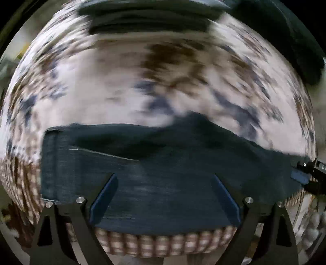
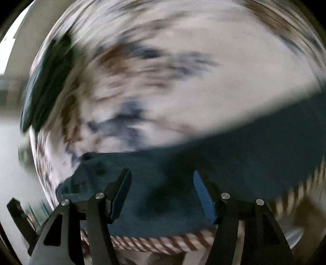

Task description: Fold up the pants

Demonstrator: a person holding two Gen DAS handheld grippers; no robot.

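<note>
Dark navy pants [image 1: 163, 175] lie flat across the near side of a round table covered by a pale floral cloth [image 1: 106, 91]. My left gripper [image 1: 164, 181] is open above the pants, its blue-padded fingers [image 1: 106, 195] spread wide with nothing between them. The right gripper's tip [image 1: 307, 171] shows at the far right edge of the pants. In the right wrist view the pants [image 2: 183, 183] run from the near edge up to the right. My right gripper [image 2: 162, 177] is open over them and empty. Both views are motion-blurred.
A stack of dark folded garments [image 1: 154, 18] sits at the far side of the table, and it also shows in the right wrist view [image 2: 44, 85] at the left. The cloth's striped fringe [image 1: 163, 242] hangs at the near table edge.
</note>
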